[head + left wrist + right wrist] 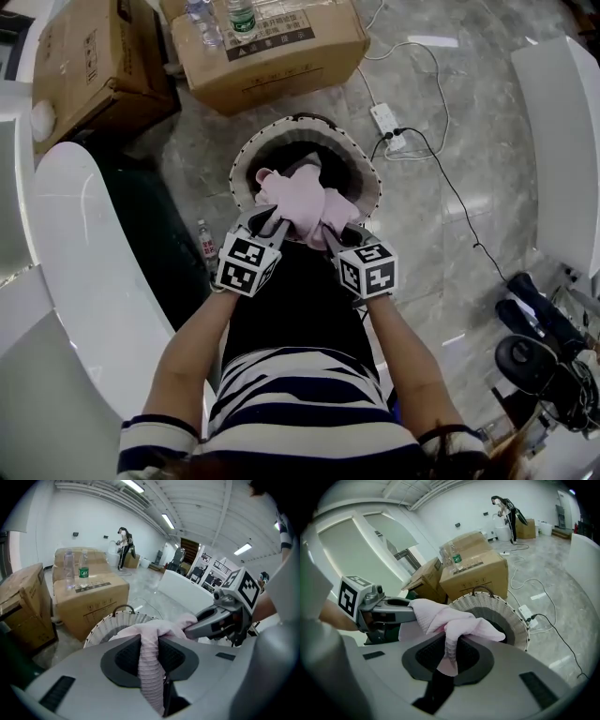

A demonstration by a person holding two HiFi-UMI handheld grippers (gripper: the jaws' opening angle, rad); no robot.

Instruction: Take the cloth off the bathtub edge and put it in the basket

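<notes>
A pale pink cloth (302, 206) hangs bunched between my two grippers, just above the near rim of the round white wicker basket (246, 156). My left gripper (274, 223) is shut on the cloth's left end; in the left gripper view the cloth (151, 660) runs pinched between the jaws. The right gripper (330, 231) is shut on the right end, the cloth (451, 645) squeezed between its pads. The basket (506, 609) has a dark inside and stands on the floor. The white bathtub edge (89, 258) curves along the left.
Two cardboard boxes (272, 52) with plastic bottles (241, 17) on top stand behind the basket. A power strip (389, 125) and cable lie on the grey floor to the right. A small bottle (206, 243) stands by the tub. Shoes (544, 314) lie at the right.
</notes>
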